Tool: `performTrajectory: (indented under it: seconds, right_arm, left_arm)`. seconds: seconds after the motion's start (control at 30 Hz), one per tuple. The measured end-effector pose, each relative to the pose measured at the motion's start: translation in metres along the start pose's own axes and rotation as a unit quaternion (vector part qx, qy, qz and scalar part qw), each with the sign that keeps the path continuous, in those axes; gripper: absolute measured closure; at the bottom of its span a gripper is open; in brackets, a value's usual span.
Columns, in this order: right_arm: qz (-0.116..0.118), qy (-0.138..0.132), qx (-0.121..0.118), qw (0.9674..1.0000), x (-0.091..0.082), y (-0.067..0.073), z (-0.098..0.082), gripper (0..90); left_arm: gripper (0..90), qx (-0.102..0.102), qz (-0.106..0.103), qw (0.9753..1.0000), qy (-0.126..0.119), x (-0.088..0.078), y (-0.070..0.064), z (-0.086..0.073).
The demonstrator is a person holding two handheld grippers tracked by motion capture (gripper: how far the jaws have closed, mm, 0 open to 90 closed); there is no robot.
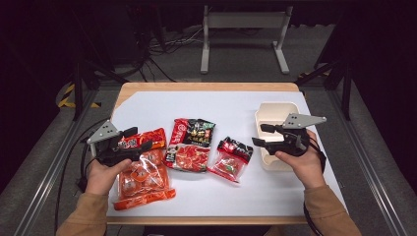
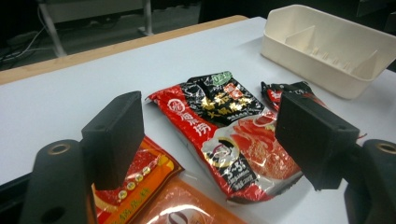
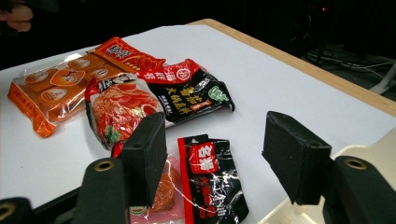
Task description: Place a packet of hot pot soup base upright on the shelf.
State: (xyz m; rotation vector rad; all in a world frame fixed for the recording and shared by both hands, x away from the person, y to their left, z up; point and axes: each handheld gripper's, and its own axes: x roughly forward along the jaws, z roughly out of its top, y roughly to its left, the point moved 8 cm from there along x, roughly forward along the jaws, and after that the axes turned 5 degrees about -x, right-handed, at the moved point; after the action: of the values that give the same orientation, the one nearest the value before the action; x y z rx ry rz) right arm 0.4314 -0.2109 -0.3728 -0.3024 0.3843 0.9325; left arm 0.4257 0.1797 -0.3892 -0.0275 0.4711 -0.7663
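Packets lie unsorted on the table (image 1: pixel 147 103): orange bag (image 1: pixel 142 177) at 8 o'clock, red pouch (image 1: pixel 189 145) centre, small packet (image 1: pixel 230 158) at 5. Bin (image 1: pixel 275 115) at 3 o'clock is empty. Left gripper (image 1: pixel 137 139) and right gripper (image 1: pixel 260 134) hover agape, holding nothing; everything remains to pack.

Dim room, grey floor (image 1: pixel 236 54), white-legged frame (image 1: pixel 243 22) behind wooden table (image 1: pixel 206 87)

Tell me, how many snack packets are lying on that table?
3: a large orange packet at the left, a red-and-black packet in the middle, a small packet nearest the cream tray.
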Motion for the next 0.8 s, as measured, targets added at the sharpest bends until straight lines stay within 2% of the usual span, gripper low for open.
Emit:
performTrajectory:
  seconds: [0.1,0.13,0.23,0.3,0.33,0.4,0.57,0.63,0.67,0.73,0.8]
  right_arm:
    - [-0.004,-0.005,-0.001,1.0,-0.003,0.0,0.002,41.0]
    - [-0.003,-0.007,0.001,1.0,-0.004,-0.001,0.003,41.1]
    - [-0.005,-0.009,0.006,0.9999,-0.007,-0.002,0.002,41.2]
    - [-0.006,-0.008,0.011,0.9999,-0.007,-0.003,0.001,41.2]
    - [-0.006,-0.008,0.013,0.9999,-0.007,-0.003,0.0,41.2]
    - [-0.006,-0.006,0.014,0.9999,-0.007,-0.003,-0.001,41.2]
    - [-0.004,-0.003,0.015,0.9999,-0.007,-0.002,-0.004,41.2]
    - [0.007,-0.012,0.025,0.9996,-0.008,0.0,-0.003,41.7]
    - [0.014,-0.018,0.034,0.9992,-0.009,0.001,-0.002,42.4]
    - [0.013,-0.02,0.035,0.9991,-0.01,0.002,-0.001,42.7]
    - [0.013,-0.021,0.033,0.9992,-0.011,0.003,0.0,42.9]
  left_arm:
    - [24.5,-0.001,0.002,1.0,0.001,0.006,0.004,0.002]
    - [24.8,-0.001,0.002,0.9999,0.01,0.01,0.006,0.002]
    - [23.7,0.021,0.016,0.9995,0.017,0.019,0.013,0.006]
    - [22.5,0.021,0.022,0.9994,0.013,0.025,0.018,0.012]
    - [21.6,0.015,0.021,0.9996,0.013,0.028,0.02,0.015]
    - [22.1,-0.003,0.004,0.9998,0.019,0.037,0.025,0.021]
    - [25.3,0.012,0.007,0.9997,0.019,0.049,0.027,0.03]
    - [25.3,0.013,0.002,0.9998,0.013,0.054,0.028,0.035]
    - [25.3,0.005,0.0,0.9999,0.009,0.056,0.029,0.037]
    - [25.2,-0.021,-0.013,0.9997,0.002,0.061,0.031,0.041]
    - [24.6,-0.031,-0.012,0.9994,0.005,0.068,0.034,0.042]
